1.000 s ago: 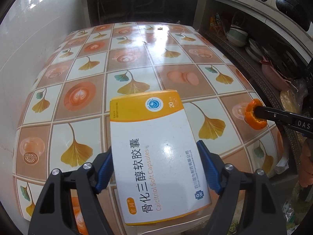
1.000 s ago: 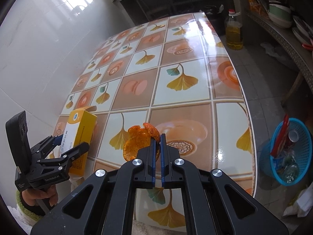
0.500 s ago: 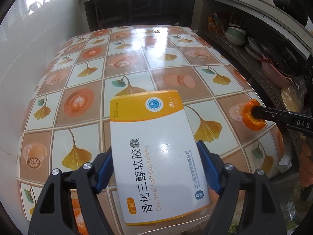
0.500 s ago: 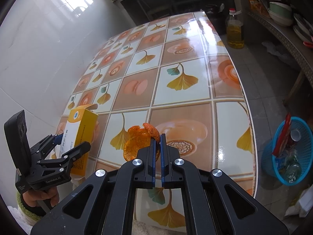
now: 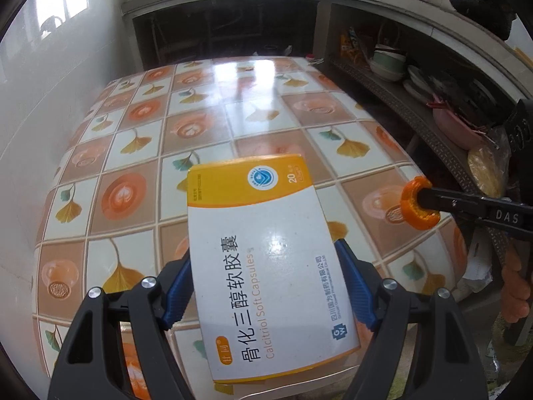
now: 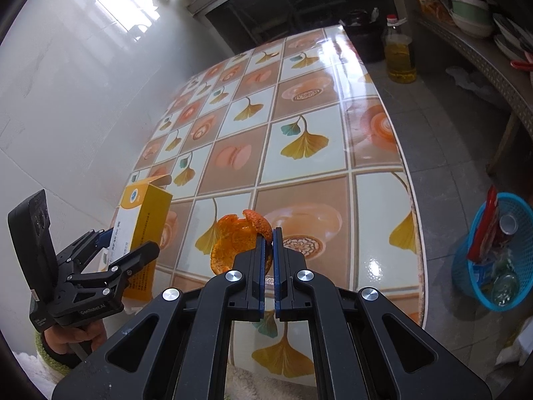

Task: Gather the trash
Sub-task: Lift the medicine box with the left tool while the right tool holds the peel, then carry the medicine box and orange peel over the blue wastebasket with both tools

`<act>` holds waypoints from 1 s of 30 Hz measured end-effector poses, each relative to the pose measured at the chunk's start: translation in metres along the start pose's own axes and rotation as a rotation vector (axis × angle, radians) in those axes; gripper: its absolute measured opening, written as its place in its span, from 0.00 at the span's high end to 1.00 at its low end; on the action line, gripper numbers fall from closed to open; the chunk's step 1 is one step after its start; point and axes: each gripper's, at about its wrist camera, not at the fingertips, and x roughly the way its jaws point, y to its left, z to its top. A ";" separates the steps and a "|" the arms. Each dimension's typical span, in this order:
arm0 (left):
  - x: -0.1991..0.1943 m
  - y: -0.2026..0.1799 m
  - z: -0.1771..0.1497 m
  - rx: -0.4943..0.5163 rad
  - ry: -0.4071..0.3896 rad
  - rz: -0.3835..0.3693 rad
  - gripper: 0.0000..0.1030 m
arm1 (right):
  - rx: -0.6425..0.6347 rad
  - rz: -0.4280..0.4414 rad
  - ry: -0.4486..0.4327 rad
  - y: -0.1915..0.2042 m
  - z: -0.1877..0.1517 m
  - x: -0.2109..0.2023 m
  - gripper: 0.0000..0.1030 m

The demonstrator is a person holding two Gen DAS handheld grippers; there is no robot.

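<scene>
Both loads higher now — blue basket point(image 6: 496, 253) beside table point(image 6: 366, 153).

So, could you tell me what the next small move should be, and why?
Probably carry the peel rightward toward the blue basket on the floor: the right gripper is already shut on it, the left gripper holds the box, and both are clear of the table.
</scene>
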 end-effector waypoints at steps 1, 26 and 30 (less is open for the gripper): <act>-0.001 -0.003 0.003 0.008 -0.006 -0.012 0.26 | 0.004 0.005 -0.011 -0.001 -0.001 -0.004 0.98; 0.172 -0.356 0.110 0.388 0.454 -0.508 0.26 | 0.727 -0.371 -0.258 -0.298 -0.112 -0.122 0.98; 0.214 -0.392 0.102 0.426 0.516 -0.468 0.26 | 0.771 -0.384 -0.243 -0.329 -0.106 -0.104 0.97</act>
